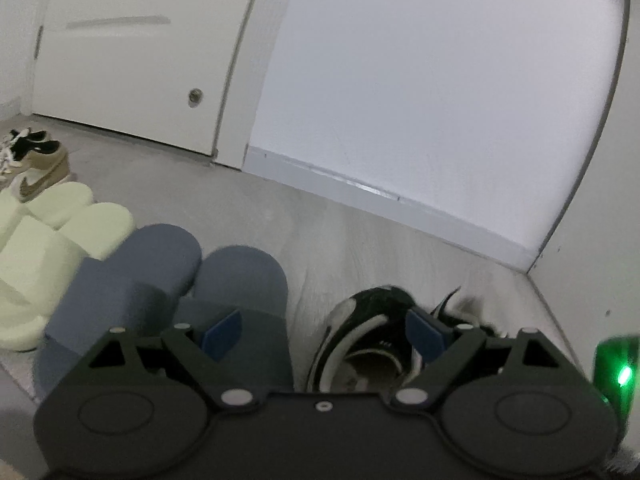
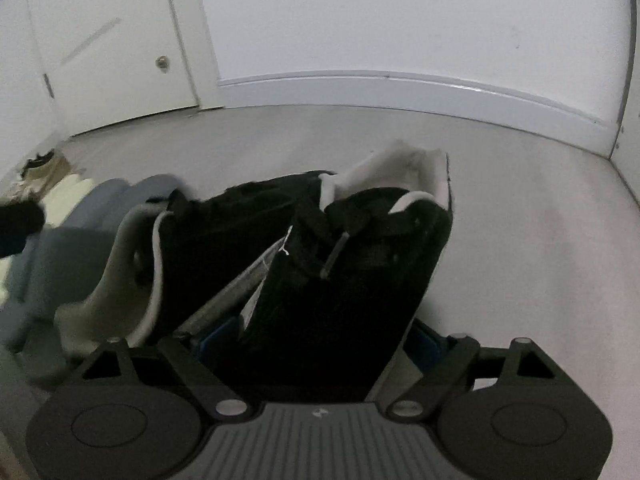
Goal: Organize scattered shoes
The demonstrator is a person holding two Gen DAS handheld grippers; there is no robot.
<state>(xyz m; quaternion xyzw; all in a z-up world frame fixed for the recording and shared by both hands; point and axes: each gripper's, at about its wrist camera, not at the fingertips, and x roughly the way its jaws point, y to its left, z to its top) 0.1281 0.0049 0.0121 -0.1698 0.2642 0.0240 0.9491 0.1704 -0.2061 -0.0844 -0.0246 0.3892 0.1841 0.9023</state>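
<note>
Along the floor's left side in the left wrist view, pairs already stand in a row: tan-and-white laced sneakers (image 1: 38,164) at ten o'clock, pale green foam slides (image 1: 48,240) beside them, then dark blue foam slides (image 1: 168,276) toward the centre, toes turned to the white wall (image 1: 440,80). That lining-up reads as the tidy side of the job. The left hand-held gripper (image 1: 324,332) is released, its blue pads wide apart with nothing pressed between them; one pad sits over a blue slide, the other over a black-and-white mesh sneaker (image 1: 372,332) resting on the pale wood-look floor (image 1: 360,232) at five o'clock, next in the row.

From the right wrist view, the right hand-held gripper (image 2: 316,340) has a second black mesh sneaker with a white sole (image 2: 340,256) between its pads, filling the span; it appears to be grasping it, held so the sneaker can go down as the mate. The first black sneaker (image 2: 192,240) lies just left, at nine o'clock, tilted with its white sole showing.

Only this view shows the second sneaker and its laces; only the left view shows the finished row clearly, which here is a blur at the left edge.
</note>
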